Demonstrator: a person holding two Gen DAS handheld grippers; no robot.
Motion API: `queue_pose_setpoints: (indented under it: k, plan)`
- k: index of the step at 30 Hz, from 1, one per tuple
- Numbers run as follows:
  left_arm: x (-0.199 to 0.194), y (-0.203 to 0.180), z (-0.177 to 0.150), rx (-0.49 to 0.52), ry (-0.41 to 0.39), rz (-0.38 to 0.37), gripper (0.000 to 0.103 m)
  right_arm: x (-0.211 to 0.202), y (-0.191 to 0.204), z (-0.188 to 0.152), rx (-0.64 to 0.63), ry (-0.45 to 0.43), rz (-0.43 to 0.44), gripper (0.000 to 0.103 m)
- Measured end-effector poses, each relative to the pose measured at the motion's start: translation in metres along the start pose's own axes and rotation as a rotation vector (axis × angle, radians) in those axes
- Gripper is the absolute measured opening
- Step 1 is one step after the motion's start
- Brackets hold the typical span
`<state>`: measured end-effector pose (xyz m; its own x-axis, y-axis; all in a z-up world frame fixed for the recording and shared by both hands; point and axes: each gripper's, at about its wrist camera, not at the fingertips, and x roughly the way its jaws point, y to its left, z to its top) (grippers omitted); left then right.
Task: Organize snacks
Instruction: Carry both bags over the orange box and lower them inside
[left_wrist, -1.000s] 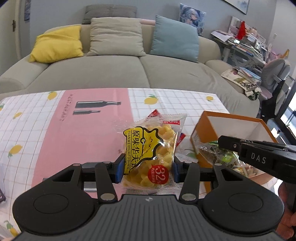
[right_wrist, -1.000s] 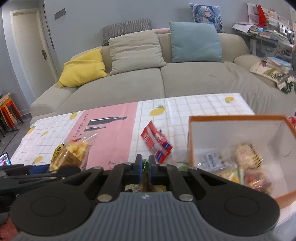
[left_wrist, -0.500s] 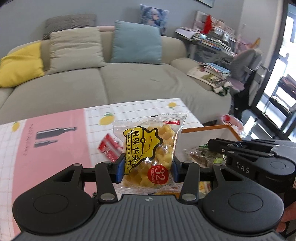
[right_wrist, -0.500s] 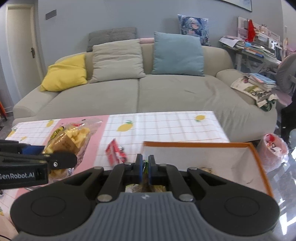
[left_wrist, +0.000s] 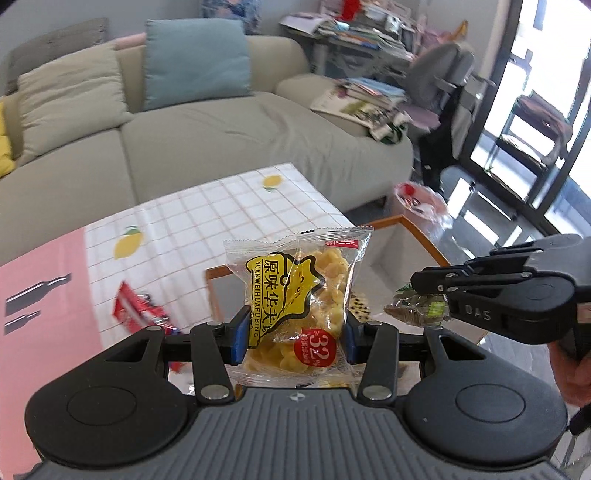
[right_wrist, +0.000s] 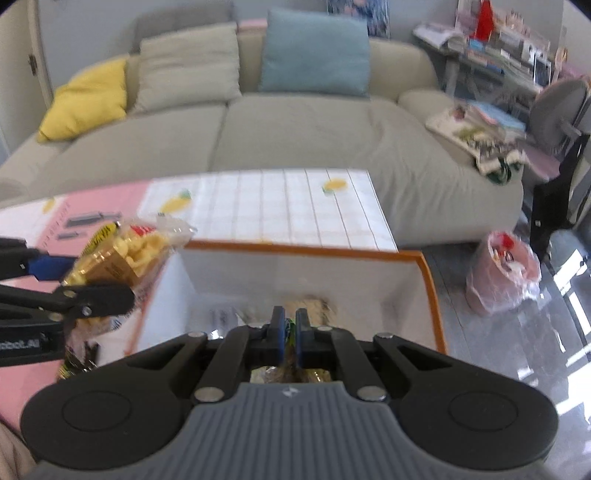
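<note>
My left gripper (left_wrist: 293, 338) is shut on a clear packet of yellow waffle snacks (left_wrist: 295, 299) with a yellow label, held upright over the near left corner of the orange-rimmed box (left_wrist: 417, 236). The packet also shows at the left of the right wrist view (right_wrist: 129, 254). My right gripper (right_wrist: 290, 338) is shut on a small green and brown snack packet (left_wrist: 417, 310), held above the box (right_wrist: 428, 288). Several wrapped snacks (right_wrist: 306, 306) lie on the box floor. A red packet (left_wrist: 136, 314) lies on the tablecloth left of the box.
The table has a white grid cloth with lemons (left_wrist: 236, 206) and a pink panel (left_wrist: 40, 291). A grey sofa (right_wrist: 295, 125) with cushions stands behind. A pink rubbish bag (right_wrist: 502, 273), a chair and a cluttered shelf are to the right.
Both grippers have moved right with their packets, from over the tablecloth to over the orange box. Both stayed shut.
</note>
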<state>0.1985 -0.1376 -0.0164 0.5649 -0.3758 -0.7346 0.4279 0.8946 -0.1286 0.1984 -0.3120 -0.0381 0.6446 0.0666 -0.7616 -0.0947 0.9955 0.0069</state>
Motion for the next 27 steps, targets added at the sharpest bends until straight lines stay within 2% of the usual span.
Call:
queue_pose_setpoints:
  k: [5,10,18,27]
  plan:
    - [0.023,-0.014,0.008,0.038,0.046,-0.027,0.053,0.027,-0.022,0.000,-0.039,0.109,-0.040,0.001]
    - [0.048,-0.022,0.012,0.081,0.101,-0.051,0.053,0.056,-0.033,-0.007,-0.160,0.217,-0.093,0.001]
    - [0.078,-0.022,0.013,0.109,0.174,-0.069,0.053,0.089,-0.038,-0.021,-0.327,0.343,-0.105,0.001]
    - [0.113,-0.024,0.017,0.130,0.307,-0.071,0.053,0.119,-0.046,-0.034,-0.384,0.489,-0.060,0.000]
